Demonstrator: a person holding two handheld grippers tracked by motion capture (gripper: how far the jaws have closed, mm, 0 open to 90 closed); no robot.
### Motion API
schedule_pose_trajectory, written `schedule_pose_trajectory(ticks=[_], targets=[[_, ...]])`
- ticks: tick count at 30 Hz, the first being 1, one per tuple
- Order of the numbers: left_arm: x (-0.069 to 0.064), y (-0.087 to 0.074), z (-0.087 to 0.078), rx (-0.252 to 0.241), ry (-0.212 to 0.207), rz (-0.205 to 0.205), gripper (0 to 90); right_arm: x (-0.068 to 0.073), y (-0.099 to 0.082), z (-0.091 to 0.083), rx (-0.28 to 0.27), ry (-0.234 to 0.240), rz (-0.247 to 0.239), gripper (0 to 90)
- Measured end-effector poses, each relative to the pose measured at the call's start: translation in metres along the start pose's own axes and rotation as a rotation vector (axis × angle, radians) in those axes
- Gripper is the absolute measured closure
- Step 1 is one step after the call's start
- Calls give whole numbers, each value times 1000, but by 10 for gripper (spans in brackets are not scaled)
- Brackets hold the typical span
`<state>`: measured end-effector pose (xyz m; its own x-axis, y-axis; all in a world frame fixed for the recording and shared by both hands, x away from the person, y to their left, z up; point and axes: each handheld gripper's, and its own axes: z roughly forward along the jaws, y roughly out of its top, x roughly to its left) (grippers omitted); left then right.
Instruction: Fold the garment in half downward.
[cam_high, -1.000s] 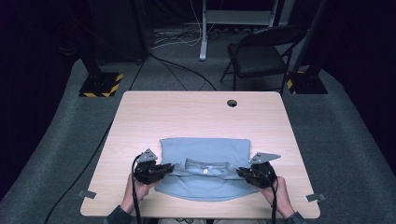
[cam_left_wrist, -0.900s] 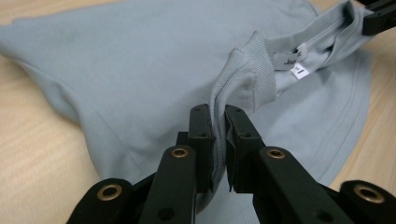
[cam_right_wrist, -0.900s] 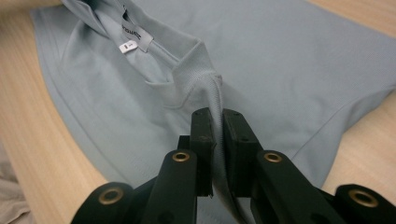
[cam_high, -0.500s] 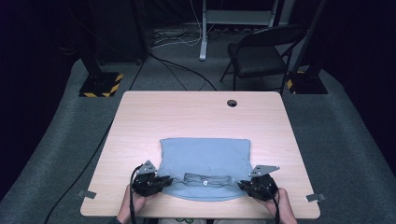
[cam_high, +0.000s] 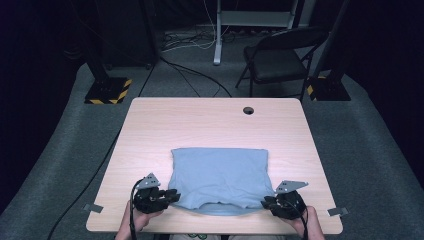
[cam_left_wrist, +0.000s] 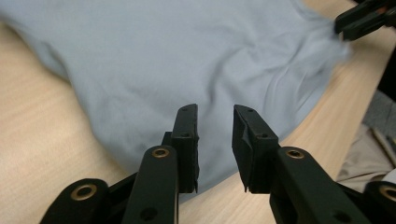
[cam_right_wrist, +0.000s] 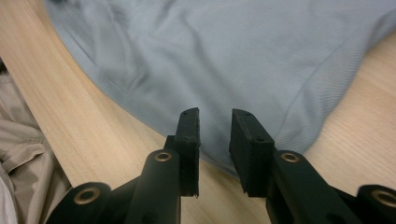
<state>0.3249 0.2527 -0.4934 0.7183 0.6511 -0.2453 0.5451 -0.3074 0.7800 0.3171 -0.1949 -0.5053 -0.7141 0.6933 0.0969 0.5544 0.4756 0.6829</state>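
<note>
One light blue folded cotton garment (cam_high: 218, 177) is lying flat on the pale wooden counter (cam_high: 210, 122), toward the near edge and roughly centred between the two hands. Its far edge is running straight across the wood, while its near edge is curving outward toward the person. In the left gripper view the cloth (cam_left_wrist: 187, 60) is spreading out ahead of the jaws, and in the right gripper view its stitched hem (cam_right_wrist: 261, 70) is lying just past the jaw tips.

Both black tongs are resting low at the garment's near corners. The left tongs (cam_high: 167, 196) are sitting at the near left corner, their jaws having just been opening; a gap is showing between them, with nothing pinched, the cloth lying beneath. The right tongs (cam_high: 267, 202) are sitting at the near right corner, likewise having just been opening, jaws parted and gripping nothing.

Farther out, a small round hole (cam_high: 248, 110) is showing near the counter's far edge. Beyond it a dark folding chair (cam_high: 280, 60) is standing on the grey carpet.
</note>
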Motion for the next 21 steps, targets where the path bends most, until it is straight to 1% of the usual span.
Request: schedule_pose_trajectory(ticks=[3, 4, 5, 6, 7, 8, 9, 10, 11, 12, 13, 15, 16, 17, 19, 21], targets=[[-1, 8, -4, -20, 19, 18, 663, -2, 1, -5, -16, -13, 11, 639], [0, 10, -3, -18, 31, 20, 647, -3, 2, -6, -17, -18, 21, 604], [1, 11, 0, -15, 45, 14, 629, -4, 3, -5, -20, -23, 25, 560], [2, 13, 5, -4, 58, 5, 581, -4, 5, -4, -25, -24, 35, 512], [3, 14, 11, 4, 61, 2, 541, -5, 6, -1, -28, -27, 42, 458], [3, 15, 17, 13, 63, 1, 525, -4, 9, 2, -27, -37, 47, 411], [2, 16, 25, 29, 76, -4, 476, -3, 12, 6, -30, -45, 48, 379], [1, 18, 33, 53, 103, 2, 404, -3, 15, 11, -35, -37, 49, 351], [-1, 19, 41, 75, 130, 11, 351, -1, 18, 16, -35, -40, 52, 300], [-2, 19, 48, 89, 141, 16, 314, 1, 22, 21, -29, -61, 51, 249], [-3, 19, 55, 102, 151, 16, 288, 3, 25, 27, -24, -67, 42, 209], [-6, 18, 65, 141, 208, 58, 229, 7, 31, 38, -8, -71, 29, 132], [-7, 17, 68, 152, 210, 66, 215, 10, 33, 43, 1, -74, 20, 107], [-7, 16, 70, 163, 207, 73, 200, 11, 34, 49, 21, -83, 4, 74], [-6, 12, 72, 178, 216, 94, 175, 11, 33, 57, 58, -76, -4, 42], [-7, 10, 71, 182, 217, 128, 166, 11, 32, 58, 57, -94, -27, 41]])
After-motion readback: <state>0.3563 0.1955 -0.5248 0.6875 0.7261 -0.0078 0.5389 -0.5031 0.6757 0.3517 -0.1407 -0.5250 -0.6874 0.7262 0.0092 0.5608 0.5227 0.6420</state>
